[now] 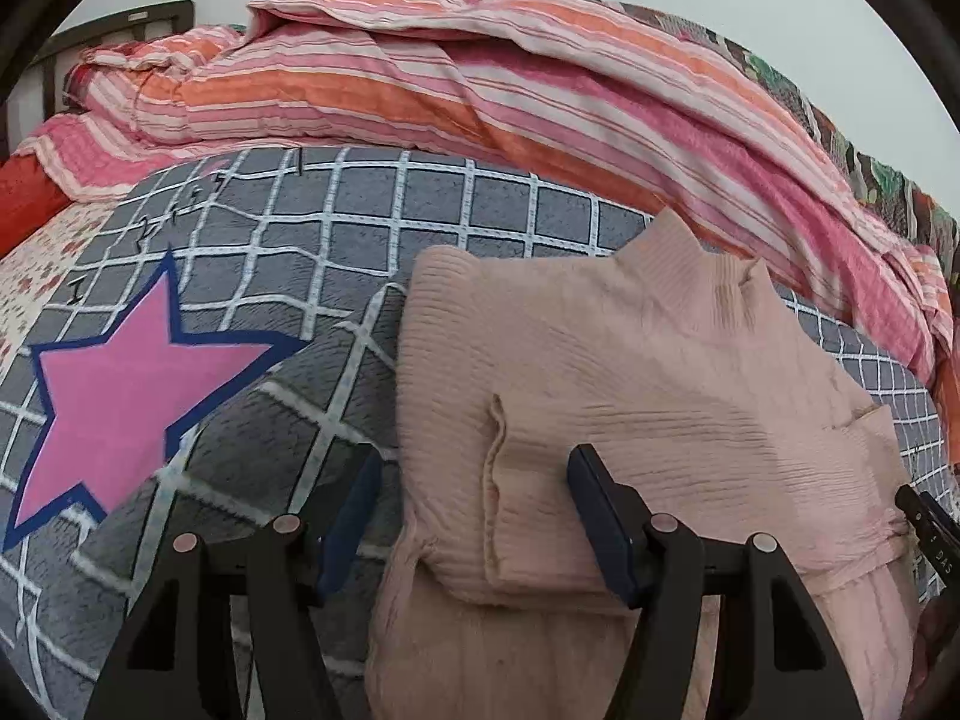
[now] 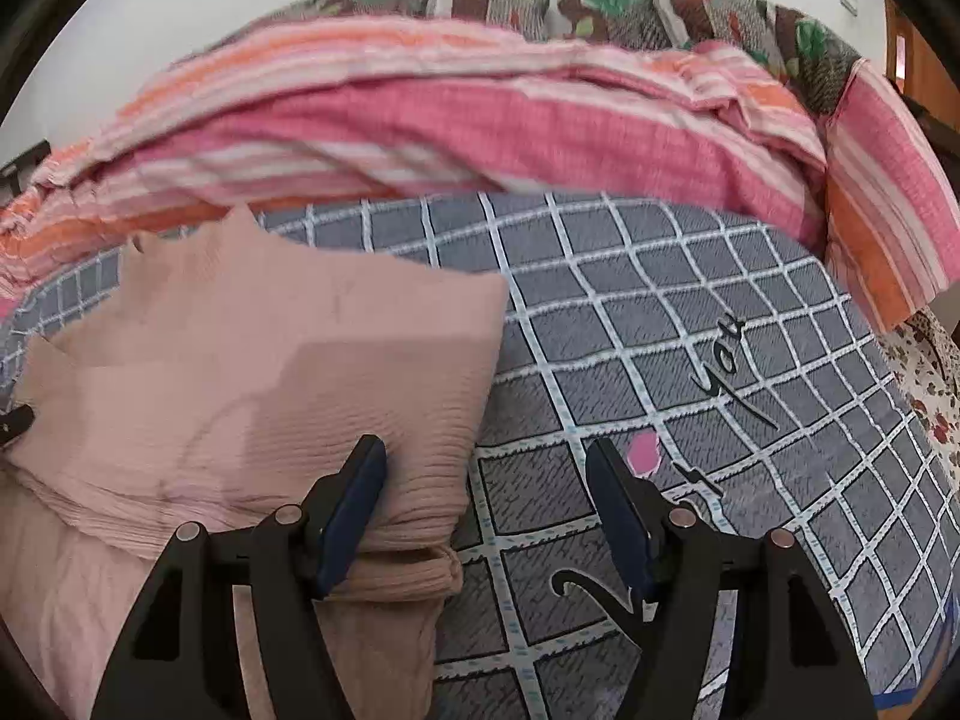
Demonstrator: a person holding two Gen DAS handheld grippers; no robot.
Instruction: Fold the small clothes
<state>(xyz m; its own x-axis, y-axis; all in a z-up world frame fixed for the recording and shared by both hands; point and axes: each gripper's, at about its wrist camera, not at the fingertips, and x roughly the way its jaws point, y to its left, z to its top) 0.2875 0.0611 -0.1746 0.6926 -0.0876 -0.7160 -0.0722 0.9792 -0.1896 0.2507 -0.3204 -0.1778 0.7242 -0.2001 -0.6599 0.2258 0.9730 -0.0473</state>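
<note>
Left gripper [image 1: 474, 504]: jaws apart, straddling the left edge of the pink garment [image 1: 630, 372]; nothing clamped.
Right gripper [image 2: 486, 498]: jaws apart, left finger touching the garment's right corner, right finger over the bare checked blanket [image 2: 690, 312].
Garment position: partly folded on the blanket, its near portion draping toward both grippers.
Long axis: seems to run away from the grippers, toward the striped quilt [image 1: 480, 78] beyond the garment.
Nearer gripper: neither clearly; each sits at one near corner of the garment.
Deciding relation: the grippers flank the garment's near end, favouring a fold away toward the quilt.
</note>
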